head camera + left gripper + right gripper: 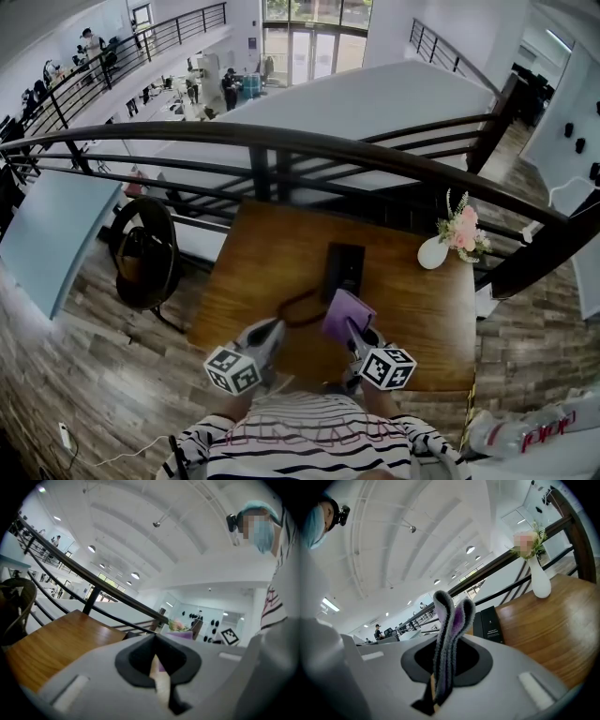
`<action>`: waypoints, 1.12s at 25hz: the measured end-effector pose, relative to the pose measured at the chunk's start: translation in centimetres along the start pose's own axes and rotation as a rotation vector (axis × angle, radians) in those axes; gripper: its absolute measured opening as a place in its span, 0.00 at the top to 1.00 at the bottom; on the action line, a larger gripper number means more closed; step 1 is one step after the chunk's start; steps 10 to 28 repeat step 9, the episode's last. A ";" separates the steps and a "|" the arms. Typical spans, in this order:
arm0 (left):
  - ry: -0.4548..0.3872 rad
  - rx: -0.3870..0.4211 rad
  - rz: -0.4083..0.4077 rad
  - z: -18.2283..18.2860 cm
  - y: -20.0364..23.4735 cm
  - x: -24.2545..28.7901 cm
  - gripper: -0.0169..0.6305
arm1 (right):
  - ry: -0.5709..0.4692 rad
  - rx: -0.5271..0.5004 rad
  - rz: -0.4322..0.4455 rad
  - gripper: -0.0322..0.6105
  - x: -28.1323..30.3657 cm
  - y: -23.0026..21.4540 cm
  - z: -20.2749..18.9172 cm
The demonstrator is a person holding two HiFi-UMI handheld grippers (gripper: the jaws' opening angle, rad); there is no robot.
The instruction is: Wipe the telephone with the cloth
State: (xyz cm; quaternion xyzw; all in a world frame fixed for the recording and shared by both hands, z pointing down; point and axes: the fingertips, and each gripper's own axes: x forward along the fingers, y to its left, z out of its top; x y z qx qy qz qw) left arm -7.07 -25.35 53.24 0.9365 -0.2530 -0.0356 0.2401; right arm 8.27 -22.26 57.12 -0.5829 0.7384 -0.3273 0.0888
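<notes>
A black telephone [343, 270] lies on the wooden table [262, 272], and its dark cord [298, 312] loops toward the near edge. My right gripper [353, 330] is shut on a folded purple cloth [345, 313], held just short of the phone's near end. In the right gripper view the cloth [452, 620] stands up between the jaws of the right gripper [440, 677], with the telephone [490, 623] beyond it. My left gripper [272, 330] hovers left of the cloth by the cord. In its own view the left gripper [157, 667] is shut and holds nothing.
A white vase with pink flowers [436, 251] stands at the table's right back corner; the vase [540, 581] is also in the right gripper view. A dark railing [281, 141] runs behind the table. A round wicker chair [145, 253] sits to the left on the floor.
</notes>
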 end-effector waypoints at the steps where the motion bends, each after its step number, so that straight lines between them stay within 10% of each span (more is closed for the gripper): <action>1: 0.000 0.001 0.000 -0.1 0.0 0.1 0.97 | 0.000 0.001 0.001 0.89 0.1 -0.1 0.0; 28: 0.008 0.000 -0.007 -0.5 -0.5 1.0 0.97 | 0.007 0.002 0.005 0.89 0.0 -0.7 0.2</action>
